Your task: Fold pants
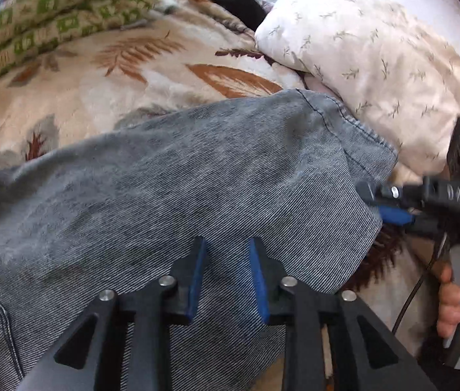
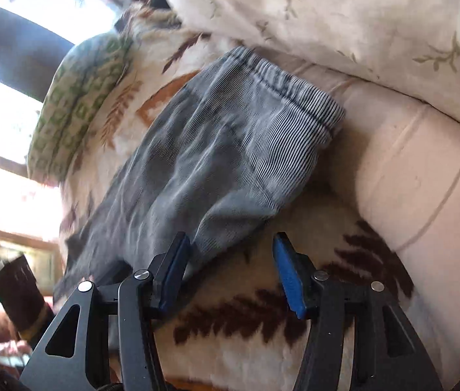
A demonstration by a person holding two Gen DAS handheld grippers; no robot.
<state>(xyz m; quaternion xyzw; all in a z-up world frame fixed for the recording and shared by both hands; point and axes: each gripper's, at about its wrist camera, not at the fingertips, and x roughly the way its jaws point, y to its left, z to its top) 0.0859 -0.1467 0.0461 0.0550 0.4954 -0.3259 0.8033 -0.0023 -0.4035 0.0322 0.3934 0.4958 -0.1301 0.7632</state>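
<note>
The left gripper (image 1: 226, 280) is seen narrowly parted above the grey pants (image 1: 171, 176), nothing clamped. The right gripper (image 2: 230, 273) is held wider, empty, at the pants' near edge over bare leaf-print blanket (image 2: 262, 319). Beyond, the elastic waistband (image 2: 282, 81) is bounded closely by a white pillow (image 2: 343, 16).

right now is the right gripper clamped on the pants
No: in the right wrist view the right gripper has its jaws apart over the blanket, with the pants only beside one finger.
</note>
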